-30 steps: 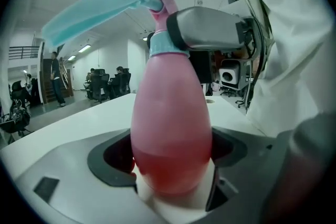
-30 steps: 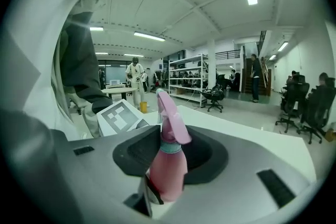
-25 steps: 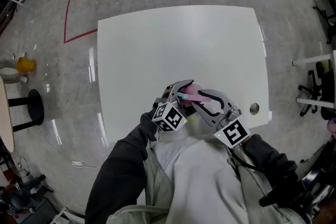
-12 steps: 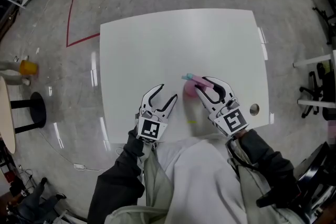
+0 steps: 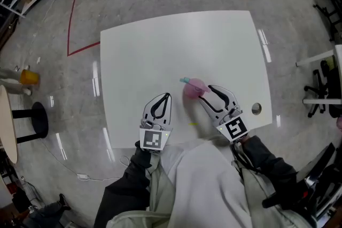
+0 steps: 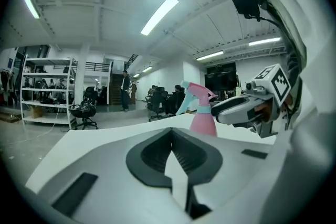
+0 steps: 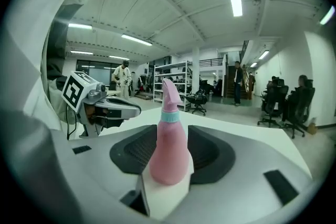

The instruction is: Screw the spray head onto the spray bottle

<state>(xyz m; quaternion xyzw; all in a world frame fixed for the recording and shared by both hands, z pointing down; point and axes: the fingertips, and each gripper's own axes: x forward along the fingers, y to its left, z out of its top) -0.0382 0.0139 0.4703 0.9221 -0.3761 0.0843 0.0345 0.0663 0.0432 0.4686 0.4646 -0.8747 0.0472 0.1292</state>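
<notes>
The right gripper (image 5: 207,92), in the lower right of the head view, has its jaws partly apart. They have just been opening, and the pink spray bottle (image 5: 193,89) stands upright between them on the white table (image 5: 160,45). I think the pads do not press it, but its body covers the gap in the right gripper view, so contact is not sure. The bottle lies up and left of this gripper, at its tips, with its long axis vertical. The spray head (image 5: 185,81) sits on top, nozzle toward upper left. The left gripper (image 5: 163,97), lower centre, is fully closed and empty, with the bottle well apart to its right. The right hand is nearer for any further turning.
</notes>
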